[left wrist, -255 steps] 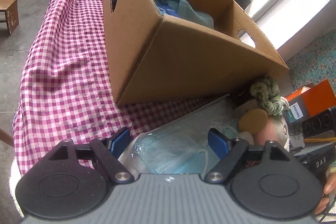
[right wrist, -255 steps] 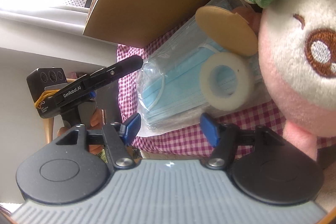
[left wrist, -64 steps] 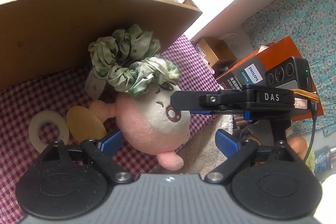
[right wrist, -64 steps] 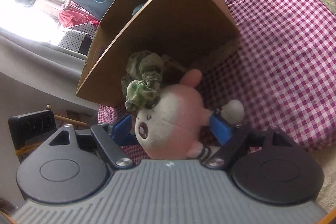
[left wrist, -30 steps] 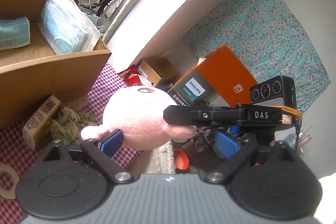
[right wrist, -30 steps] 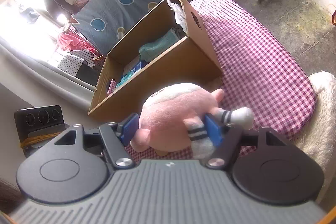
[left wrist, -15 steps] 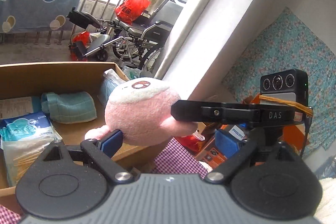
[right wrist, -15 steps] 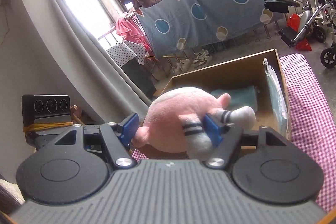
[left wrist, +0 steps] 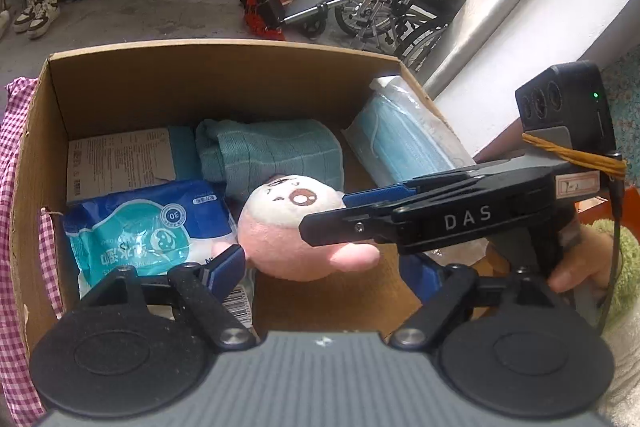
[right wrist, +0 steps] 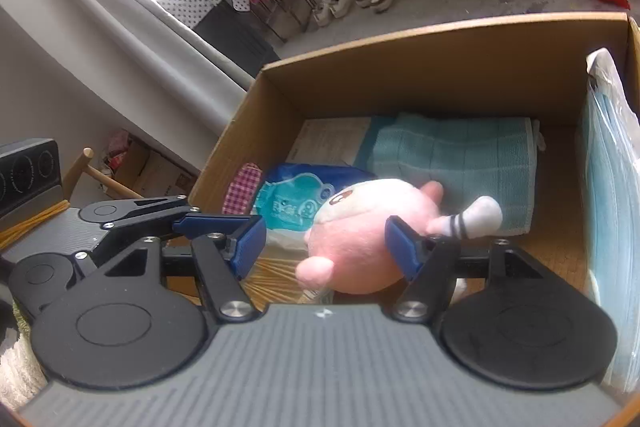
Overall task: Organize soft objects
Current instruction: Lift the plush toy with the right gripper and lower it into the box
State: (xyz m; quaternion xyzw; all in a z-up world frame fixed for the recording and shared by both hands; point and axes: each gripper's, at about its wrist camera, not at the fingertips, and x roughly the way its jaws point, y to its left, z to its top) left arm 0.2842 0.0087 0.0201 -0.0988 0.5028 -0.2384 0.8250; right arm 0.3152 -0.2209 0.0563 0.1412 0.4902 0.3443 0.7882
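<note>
- The cardboard box [left wrist: 224, 53] stands on a pink checked cloth [left wrist: 16, 163].
- At its left, a blue pack of wipes [left wrist: 148, 231] lies flat, with a folded teal towel [left wrist: 272, 151] behind it.
- The left gripper [left wrist: 322, 265] is spread wide. Its jaws have just been closing, yet nothing is gripped: the toy sits ahead of the gap, untouched by the pads.
- The pink plush toy [right wrist: 360, 235] is held over the middle of the box, above the wipes.
- It is clamped by the right gripper [right wrist: 326, 247], whose jaws are roughly half spread.
- A bag of blue face masks [left wrist: 404, 143] is leaned against the right wall.
</note>
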